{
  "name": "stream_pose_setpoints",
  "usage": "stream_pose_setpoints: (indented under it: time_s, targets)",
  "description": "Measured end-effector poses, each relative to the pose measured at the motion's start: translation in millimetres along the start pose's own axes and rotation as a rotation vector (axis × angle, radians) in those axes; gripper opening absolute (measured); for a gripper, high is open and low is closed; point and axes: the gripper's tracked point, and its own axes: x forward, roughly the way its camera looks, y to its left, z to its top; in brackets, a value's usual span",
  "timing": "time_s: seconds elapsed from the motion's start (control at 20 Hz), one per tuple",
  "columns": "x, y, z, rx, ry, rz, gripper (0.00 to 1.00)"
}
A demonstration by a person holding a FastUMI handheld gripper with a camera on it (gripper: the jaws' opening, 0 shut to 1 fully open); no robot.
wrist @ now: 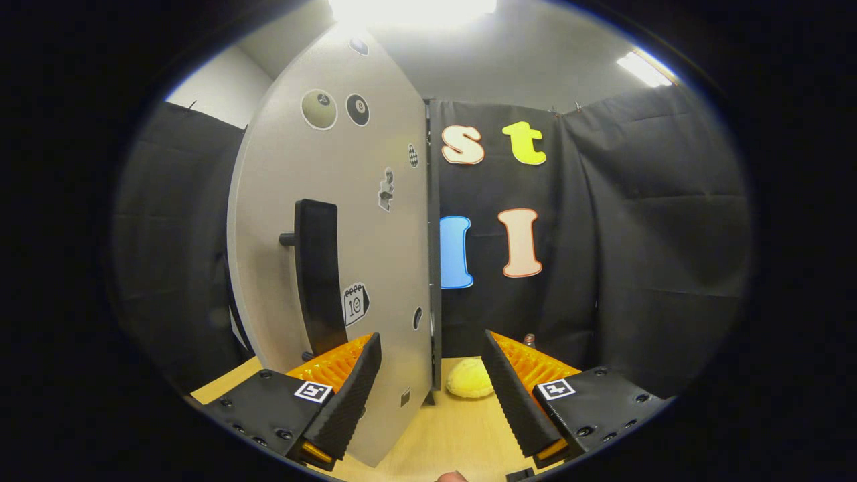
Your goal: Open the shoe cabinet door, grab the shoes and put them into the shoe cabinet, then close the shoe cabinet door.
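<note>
We find the gripper point(432, 351) with its 2 fingers spread wide apart, holding nothing. The free edge of the shoe cabinet door point(335, 221) stands in the gap between them, nearer the left finger point(355, 395), which overlaps the door's lower face; we cannot tell whether that finger touches the panel. The right finger point(512, 395) stands clear of the door.

The door is a pale grey panel seen at an angle, swung out from the cabinet, its thin edge toward the fingers. A dark vertical handle point(318, 274) stands off its face on short posts, above and just beyond the left finger. Several stickers point(320, 108) are scattered across the panel, among them 2 round ones near the top.

A pale yellow rounded object point(470, 379) rests on the light wooden table point(435, 435) just past the door's lower edge, between the fingers and closer to the right one. We cannot tell whether it is one of the shoes. A small capped item point(529, 339) shows behind the right finger; it is too small to identify.
</note>
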Motion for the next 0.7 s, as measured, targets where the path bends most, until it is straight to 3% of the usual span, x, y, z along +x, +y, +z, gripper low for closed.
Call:
stream_pose_setpoints:
  time_s: [0.3,0.7]
  targets:
    - [21.0,42.1,-6.1,0.131,0.016,0.026,0.95]
    - [51.7,143.5,-9.1,0.052,0.041,0.19,0.97]
